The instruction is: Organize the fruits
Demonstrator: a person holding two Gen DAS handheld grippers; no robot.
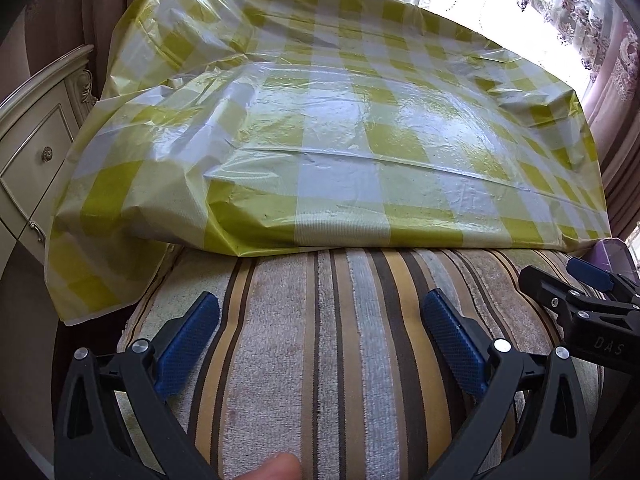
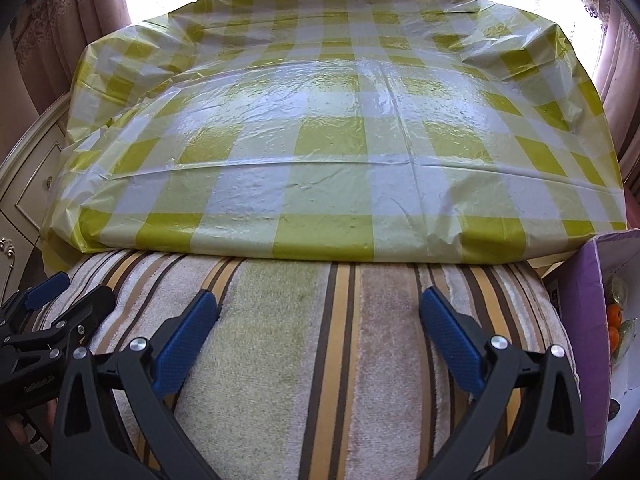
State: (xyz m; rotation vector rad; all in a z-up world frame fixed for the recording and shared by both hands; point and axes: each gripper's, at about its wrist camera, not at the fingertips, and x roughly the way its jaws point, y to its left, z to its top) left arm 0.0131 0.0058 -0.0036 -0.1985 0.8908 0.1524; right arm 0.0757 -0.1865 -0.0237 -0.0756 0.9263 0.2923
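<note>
Checked table cover [image 1: 360, 128]: glossy, wrinkled plastic film. Striped cloth [image 1: 320, 340]: matt, rough terry. Gripper pads [image 2: 184, 336]: textured blue rubber.

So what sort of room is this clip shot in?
Probably a home bedroom or living room: curtained window, ornate cream drawer cabinet, and a checked plastic cloth over a table beside a striped towel.

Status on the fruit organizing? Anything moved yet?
Nothing looks done: the checked tablecloth carries no fruit. In hand: nothing, left tool and right tool open over the striped towel. Left: the oranges sitting in the purple box.
</note>
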